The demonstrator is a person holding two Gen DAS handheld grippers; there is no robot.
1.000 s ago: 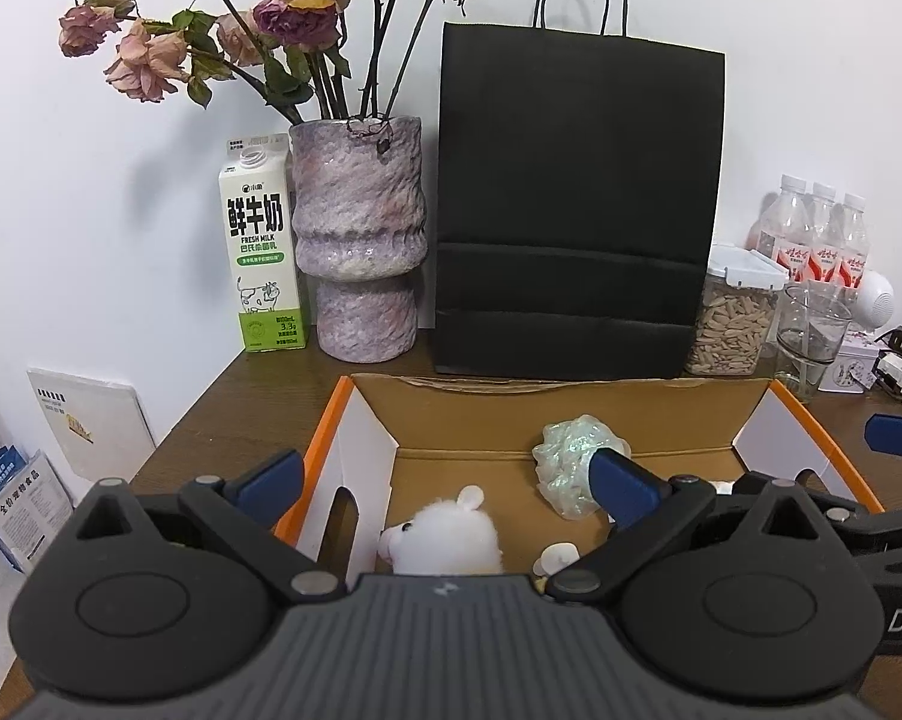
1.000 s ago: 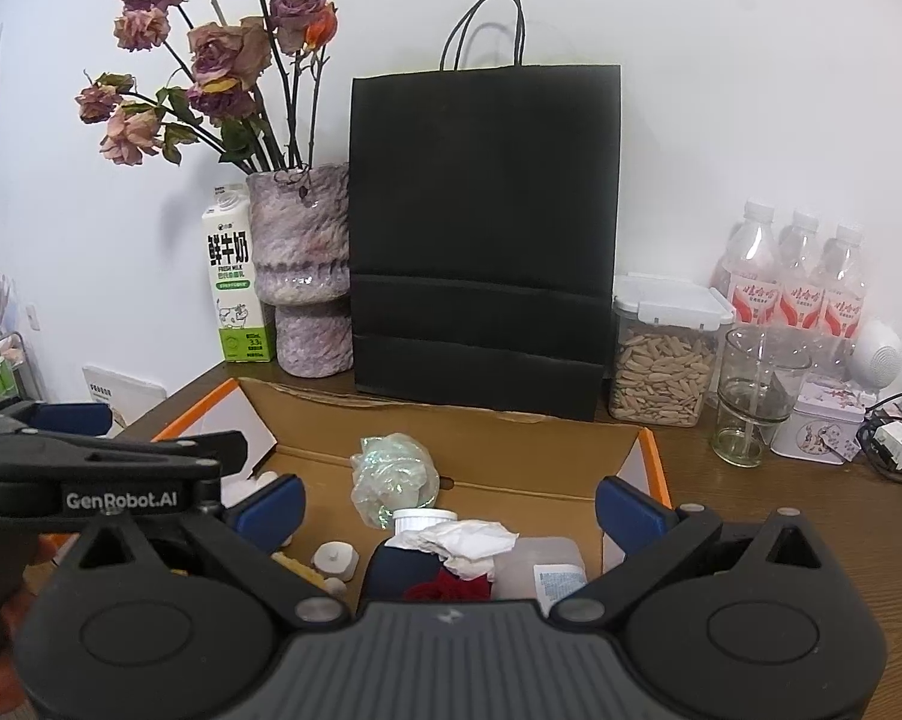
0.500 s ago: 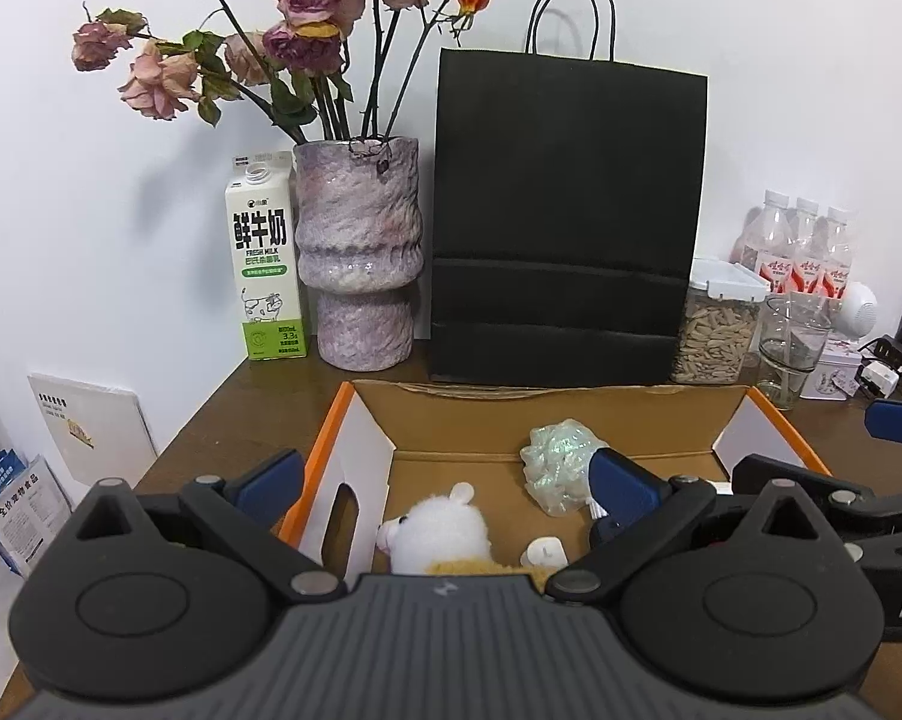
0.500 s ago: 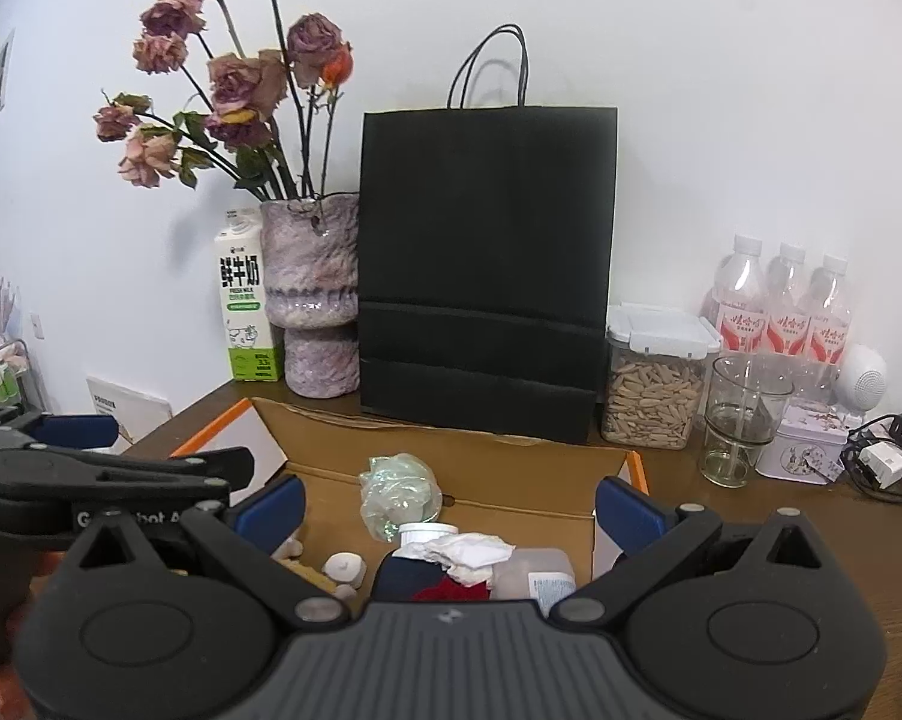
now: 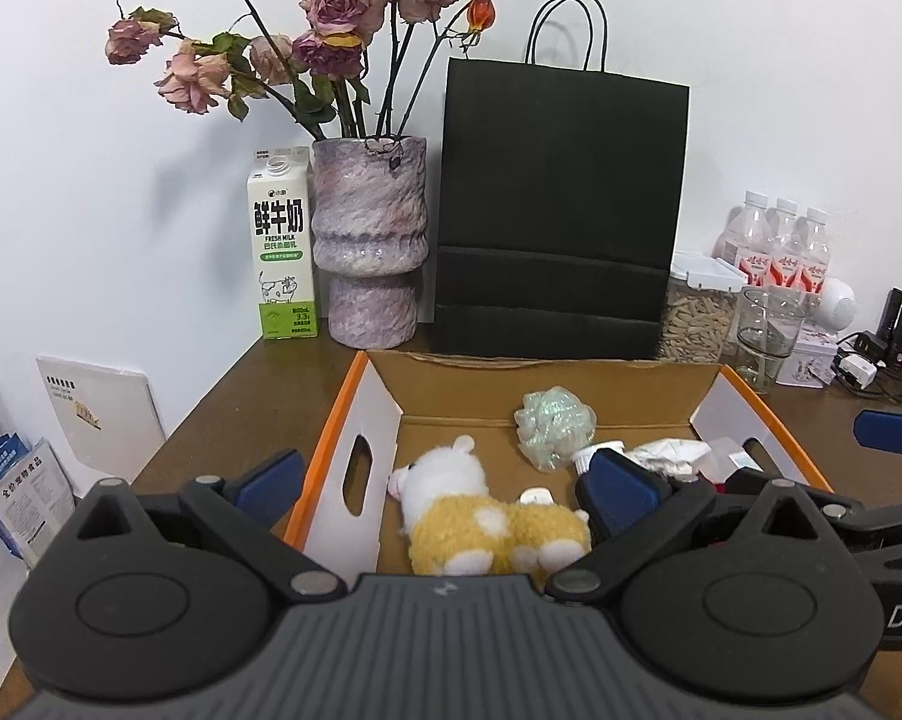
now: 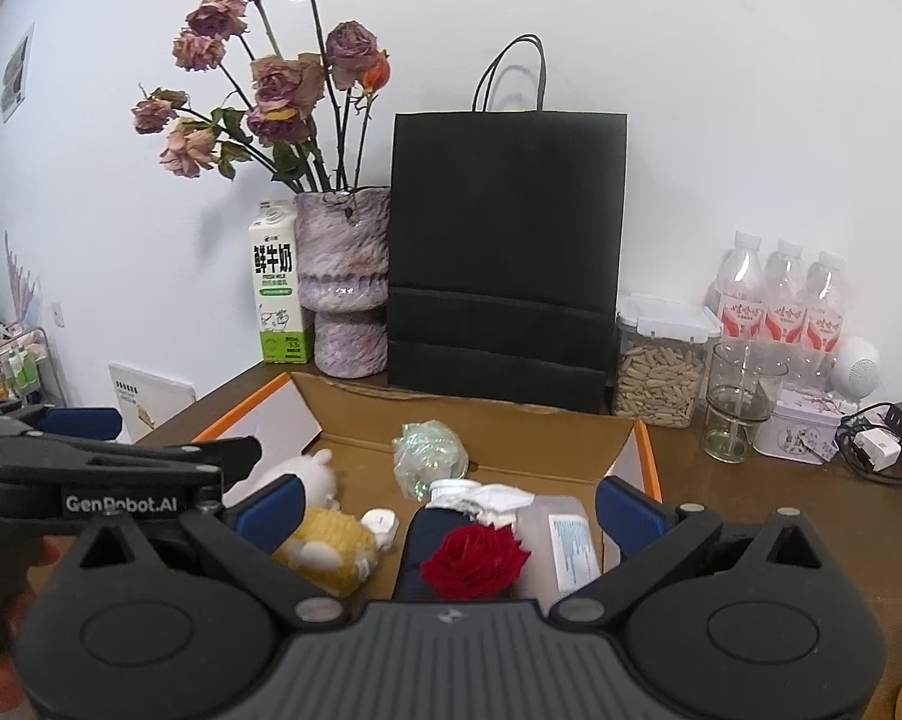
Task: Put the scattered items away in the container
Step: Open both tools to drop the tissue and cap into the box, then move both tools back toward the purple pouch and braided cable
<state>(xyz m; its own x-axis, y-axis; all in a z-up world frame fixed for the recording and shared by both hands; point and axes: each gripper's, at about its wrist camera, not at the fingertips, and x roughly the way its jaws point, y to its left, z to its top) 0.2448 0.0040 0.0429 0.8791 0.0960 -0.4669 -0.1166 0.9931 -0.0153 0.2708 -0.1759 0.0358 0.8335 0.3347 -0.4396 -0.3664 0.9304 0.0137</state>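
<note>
Box (image 5: 355,414) sits on desk (image 5: 259,396); plush (image 5: 487,510) lies inside at left, bag (image 5: 556,228) stands behind, vase (image 5: 370,246) behind-left.

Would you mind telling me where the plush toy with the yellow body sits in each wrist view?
Left wrist: plush toy lies low and centre, in the cardboard box, near its left wall.
Right wrist: plush toy lies lower left, behind the left fingertip.
Shared landmark: the black paper bag behind the box.

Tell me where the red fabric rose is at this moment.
In the right wrist view, the red fabric rose lies inside the open cardboard box, near its front right part, on a dark blue item and left of a translucent plastic container.
</note>
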